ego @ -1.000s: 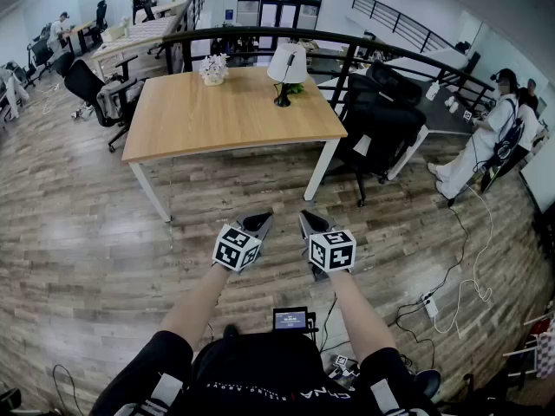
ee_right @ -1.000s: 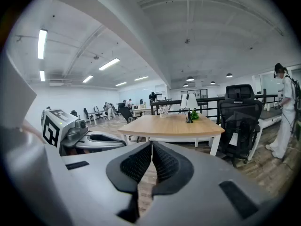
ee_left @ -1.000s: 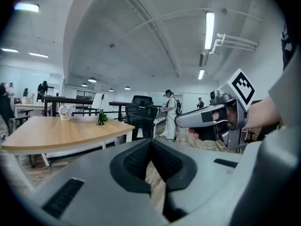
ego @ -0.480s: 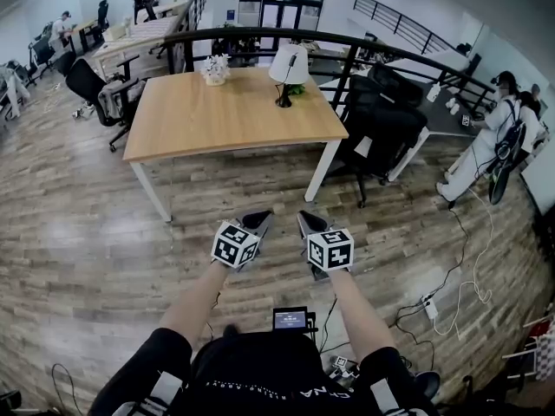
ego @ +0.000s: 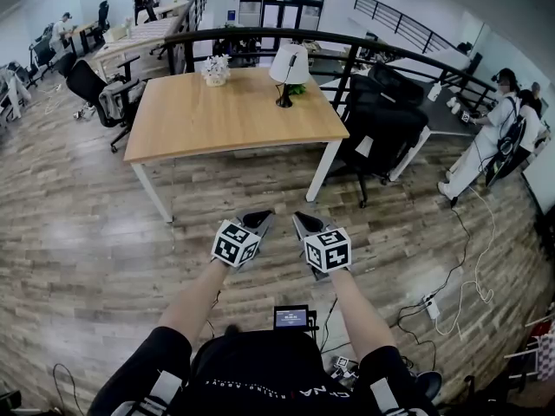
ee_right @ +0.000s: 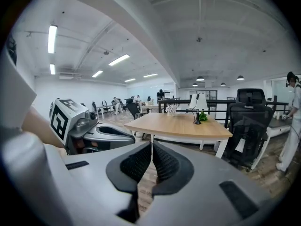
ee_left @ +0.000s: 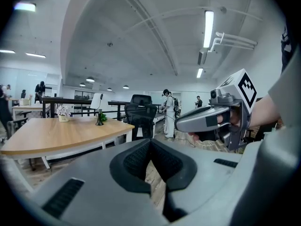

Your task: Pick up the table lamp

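Observation:
The table lamp (ego: 288,69), with a white shade and a black stem and base, stands upright near the far right corner of the wooden table (ego: 225,120). It also shows small in the left gripper view, lamp (ee_left: 98,111), and in the right gripper view, lamp (ee_right: 197,108). Both grippers hang over the floor well short of the table, side by side. My left gripper (ego: 258,220) (ee_left: 150,143) is shut and holds nothing. My right gripper (ego: 300,220) (ee_right: 152,145) is shut too, pads together with nothing between them.
A white flower pot (ego: 213,69) stands at the table's far edge, left of the lamp. A black office chair (ego: 381,124) stands right of the table, with a dark railing (ego: 260,35) behind. People (ego: 490,137) stand far right. Cables (ego: 451,293) lie on the floor.
The right gripper has rolled slightly and edged a little left. The left gripper has kept still. The person at the far right has shifted.

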`<action>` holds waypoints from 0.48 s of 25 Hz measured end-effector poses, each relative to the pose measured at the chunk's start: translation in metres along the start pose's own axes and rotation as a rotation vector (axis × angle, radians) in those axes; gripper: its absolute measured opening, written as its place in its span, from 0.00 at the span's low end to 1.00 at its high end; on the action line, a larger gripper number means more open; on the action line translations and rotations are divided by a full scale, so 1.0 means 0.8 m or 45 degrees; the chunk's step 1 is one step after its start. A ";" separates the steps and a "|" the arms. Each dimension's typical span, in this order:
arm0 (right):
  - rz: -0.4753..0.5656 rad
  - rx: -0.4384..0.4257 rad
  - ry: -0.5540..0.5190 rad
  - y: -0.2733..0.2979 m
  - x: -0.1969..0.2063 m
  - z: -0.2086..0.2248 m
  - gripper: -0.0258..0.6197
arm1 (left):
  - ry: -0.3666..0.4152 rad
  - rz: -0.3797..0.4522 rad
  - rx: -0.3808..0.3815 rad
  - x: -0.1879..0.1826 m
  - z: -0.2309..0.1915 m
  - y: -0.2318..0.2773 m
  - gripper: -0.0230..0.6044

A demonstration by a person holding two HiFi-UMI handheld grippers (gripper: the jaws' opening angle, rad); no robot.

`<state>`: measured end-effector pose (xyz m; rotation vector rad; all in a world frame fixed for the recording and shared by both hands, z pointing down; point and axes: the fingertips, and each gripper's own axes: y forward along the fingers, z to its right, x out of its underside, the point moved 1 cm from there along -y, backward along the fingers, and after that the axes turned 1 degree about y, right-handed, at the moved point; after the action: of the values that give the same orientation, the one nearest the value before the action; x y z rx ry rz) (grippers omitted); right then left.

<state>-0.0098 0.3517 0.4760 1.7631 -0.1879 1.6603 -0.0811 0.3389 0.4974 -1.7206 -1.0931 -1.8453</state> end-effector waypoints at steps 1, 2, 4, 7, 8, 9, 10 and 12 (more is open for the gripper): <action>0.000 0.003 0.002 0.000 0.000 0.003 0.09 | 0.000 -0.003 -0.002 0.001 -0.001 0.002 0.07; 0.001 0.007 0.007 0.000 0.000 0.006 0.09 | 0.000 -0.006 -0.005 0.002 -0.001 0.003 0.07; 0.001 0.018 0.020 -0.002 0.001 0.013 0.09 | 0.001 -0.009 -0.008 0.002 0.001 0.006 0.07; 0.001 0.031 0.041 -0.005 0.002 0.019 0.09 | 0.005 -0.014 -0.010 0.001 0.005 0.008 0.07; 0.002 0.030 0.047 -0.006 0.002 0.021 0.09 | 0.006 -0.017 -0.011 0.000 0.006 0.009 0.07; 0.003 0.027 0.052 -0.007 0.002 0.022 0.09 | 0.008 -0.020 -0.012 0.000 0.007 0.010 0.07; 0.003 0.024 0.056 -0.008 0.002 0.024 0.09 | 0.011 -0.024 -0.011 0.000 0.009 0.012 0.07; 0.005 0.018 0.062 -0.011 0.002 0.027 0.09 | 0.022 -0.034 -0.010 0.001 0.013 0.015 0.07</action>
<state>0.0132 0.3466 0.4758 1.7320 -0.1584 1.7092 -0.0657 0.3394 0.5009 -1.6994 -1.1087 -1.8794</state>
